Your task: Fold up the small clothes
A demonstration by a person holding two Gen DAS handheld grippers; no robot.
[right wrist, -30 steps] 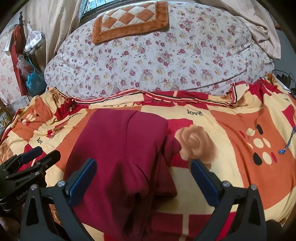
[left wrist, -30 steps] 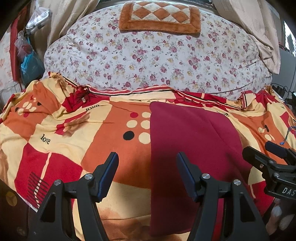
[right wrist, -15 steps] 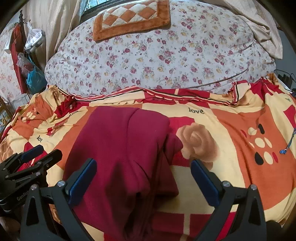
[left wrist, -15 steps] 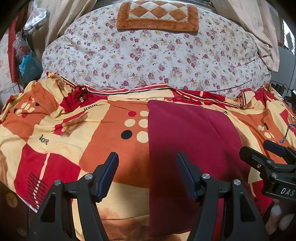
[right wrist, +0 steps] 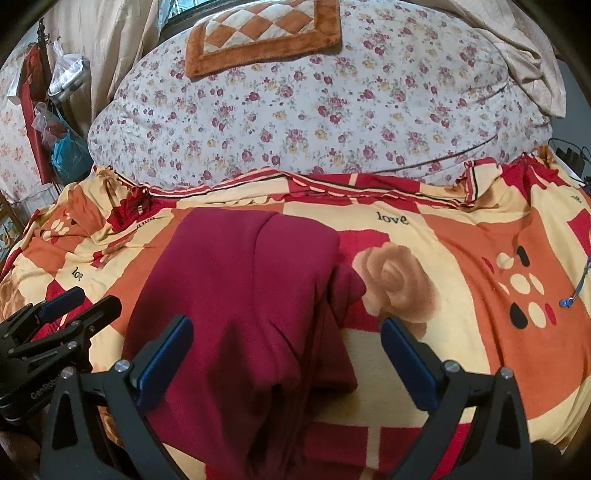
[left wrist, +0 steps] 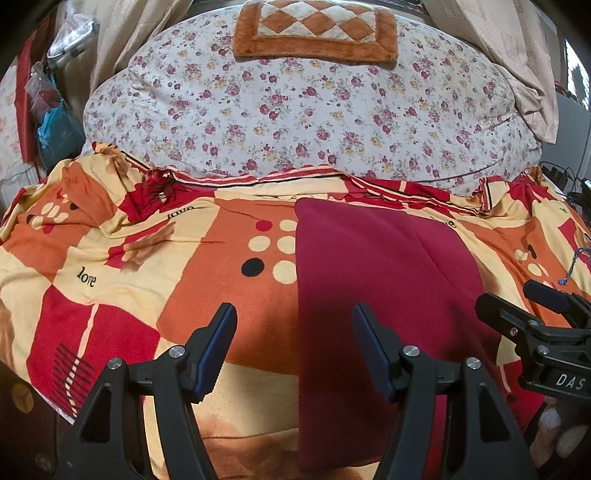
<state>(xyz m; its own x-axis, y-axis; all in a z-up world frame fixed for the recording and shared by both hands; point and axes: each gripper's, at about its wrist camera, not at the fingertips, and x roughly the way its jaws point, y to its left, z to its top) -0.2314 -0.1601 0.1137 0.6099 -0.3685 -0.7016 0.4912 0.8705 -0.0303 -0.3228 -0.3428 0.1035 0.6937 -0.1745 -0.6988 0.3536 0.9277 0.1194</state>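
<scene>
Maroon garment [left wrist: 376,295] flat on patterned blanket [left wrist: 129,266].
Left gripper [left wrist: 293,350] spread wide, empty, straddling garment's left edge; right gripper [right wrist: 286,363] spread wide, empty, straddling its right edge.

One dark red cloth [left wrist: 373,295], one bright blanket [left wrist: 122,266], one flowery quilt [left wrist: 295,110], one checkered mat [left wrist: 316,31], two hand-held grippers: left hand-held gripper [left wrist: 293,347], right hand-held gripper [right wrist: 286,356]

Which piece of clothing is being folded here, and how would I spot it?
Find the bed's orange, red and cream patterned blanket, below the big floral quilt. On it lies the dark red garment, folded lengthwise into a long strip. It is the only plain, unpatterned cloth there.
</scene>
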